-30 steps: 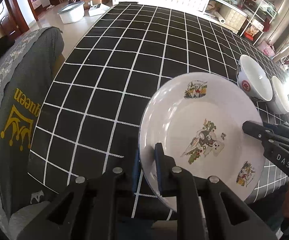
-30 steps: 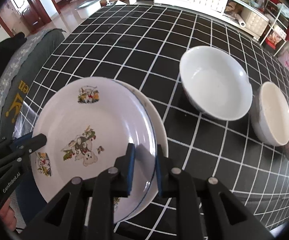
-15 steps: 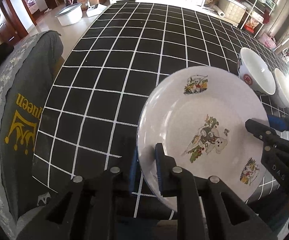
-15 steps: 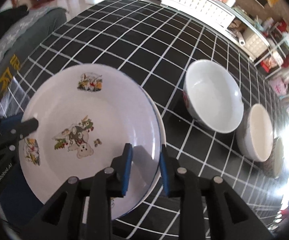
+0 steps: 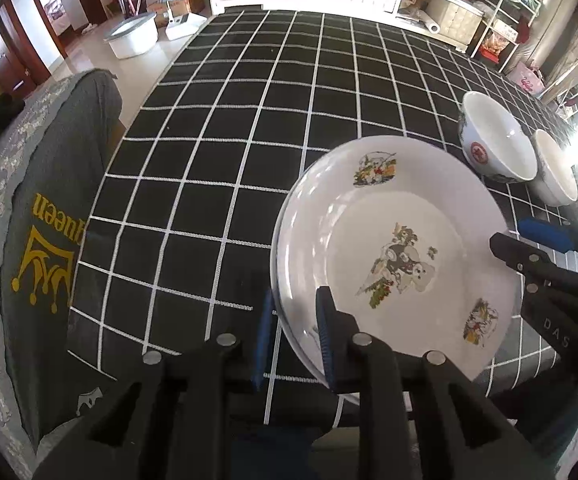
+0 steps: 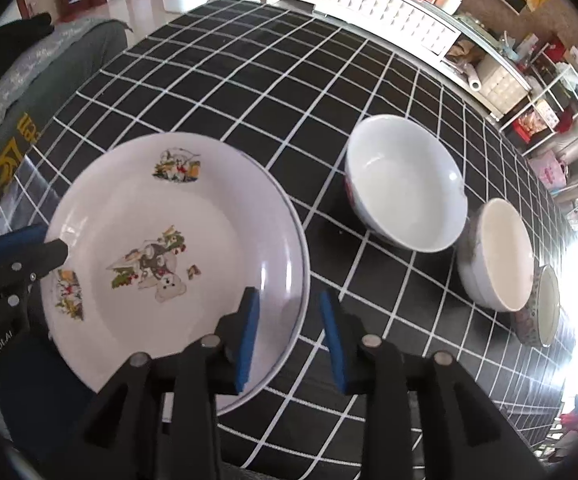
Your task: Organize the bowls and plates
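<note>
So the left gripper is sitting with its jaws spread a little around the near-left rim of the cartoon plate, and they've just been opening, so the blue pads are straddling the rim and no longer pinching it. Same deal opposite: the right gripper is straddling the near-right rim of that plate, jaws parted wider with clear daylight on both sides, and they've also just been opening. Looks like a release in progress.

The cartoon plate is lying nested on a second plate, whose blue-lined edge is peeking out along the right side. Both are resting at the near edge of the tabletop, which is wearing a black cloth with a white grid.

Right of the plate, the big bowl is standing close by, then the medium bowl touching or nearly touching it, then a patterned small bowl past that. Left of the plate, a grey cover with a gold crown print is hanging just off the tabletop edge.

For doing this bit well, I'd say keep both sets of jaws opening until the pads are fully off the rim, then lift straight away so nothing is dragging the top plate off-centre. The stack is near the edge, so no sideways nudging.
</note>
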Action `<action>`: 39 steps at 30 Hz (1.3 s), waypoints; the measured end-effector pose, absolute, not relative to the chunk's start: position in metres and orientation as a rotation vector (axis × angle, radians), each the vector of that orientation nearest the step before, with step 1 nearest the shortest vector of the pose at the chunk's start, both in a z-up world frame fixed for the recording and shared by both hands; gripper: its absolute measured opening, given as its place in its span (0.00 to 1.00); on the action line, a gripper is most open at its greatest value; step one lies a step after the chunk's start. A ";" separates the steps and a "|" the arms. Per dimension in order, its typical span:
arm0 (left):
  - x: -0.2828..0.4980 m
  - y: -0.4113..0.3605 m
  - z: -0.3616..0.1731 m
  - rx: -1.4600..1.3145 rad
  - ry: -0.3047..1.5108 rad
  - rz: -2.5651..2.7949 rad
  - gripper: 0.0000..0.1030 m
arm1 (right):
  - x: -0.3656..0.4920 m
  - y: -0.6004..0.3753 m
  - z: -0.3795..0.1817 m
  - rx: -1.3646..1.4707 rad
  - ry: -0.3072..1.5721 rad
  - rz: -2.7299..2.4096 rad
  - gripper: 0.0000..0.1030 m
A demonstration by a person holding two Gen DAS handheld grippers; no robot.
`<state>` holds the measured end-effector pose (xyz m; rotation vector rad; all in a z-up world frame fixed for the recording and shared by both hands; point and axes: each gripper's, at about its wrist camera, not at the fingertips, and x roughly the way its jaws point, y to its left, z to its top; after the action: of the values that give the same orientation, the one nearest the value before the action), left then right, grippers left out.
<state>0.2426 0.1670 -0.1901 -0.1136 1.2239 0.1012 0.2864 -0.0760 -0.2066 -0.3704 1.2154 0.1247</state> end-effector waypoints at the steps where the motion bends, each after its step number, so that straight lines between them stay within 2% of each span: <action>1: 0.241 0.166 -0.187 -0.112 1.216 0.098 0.25 | 0.286 -0.074 -0.202 -0.364 1.207 0.128 0.35; 2: 0.240 0.163 -0.182 -0.113 1.208 0.094 0.29 | 0.285 -0.074 -0.199 -0.357 1.196 0.131 0.35; 9: 0.225 0.136 -0.143 -0.077 1.128 0.048 0.30 | 0.264 -0.090 -0.162 -0.294 1.105 0.122 0.37; 11: 0.225 0.128 -0.131 -0.071 1.103 0.031 0.35 | 0.259 -0.098 -0.152 -0.279 1.085 0.116 0.45; 15: 0.222 0.108 -0.107 -0.063 1.059 -0.010 0.36 | 0.247 -0.115 -0.130 -0.233 1.028 0.099 0.53; 17: 0.222 0.100 -0.099 -0.066 1.038 -0.032 0.42 | 0.242 -0.123 -0.120 -0.203 1.009 0.098 0.58; 22: 0.224 0.075 -0.075 -0.056 0.981 -0.074 0.51 | 0.235 -0.147 -0.097 -0.146 0.951 0.082 0.68; 25: 0.230 0.063 -0.067 -0.038 0.958 -0.095 0.57 | 0.236 -0.161 -0.085 -0.117 0.932 0.077 0.69; 30: 0.247 0.051 -0.060 -0.035 0.957 -0.118 0.58 | 0.245 -0.182 -0.075 -0.083 0.916 0.059 0.69; 31: 0.250 0.050 -0.059 -0.038 0.960 -0.125 0.61 | 0.247 -0.185 -0.075 -0.076 0.919 0.058 0.69; 39: 0.296 0.048 -0.066 -0.053 1.003 -0.144 0.66 | 0.291 -0.209 -0.095 0.019 1.009 0.079 0.69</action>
<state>0.2957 0.0481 -0.0661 -0.0533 1.0028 -0.1439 0.2909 -0.2089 -0.0953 0.0186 1.0094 0.0790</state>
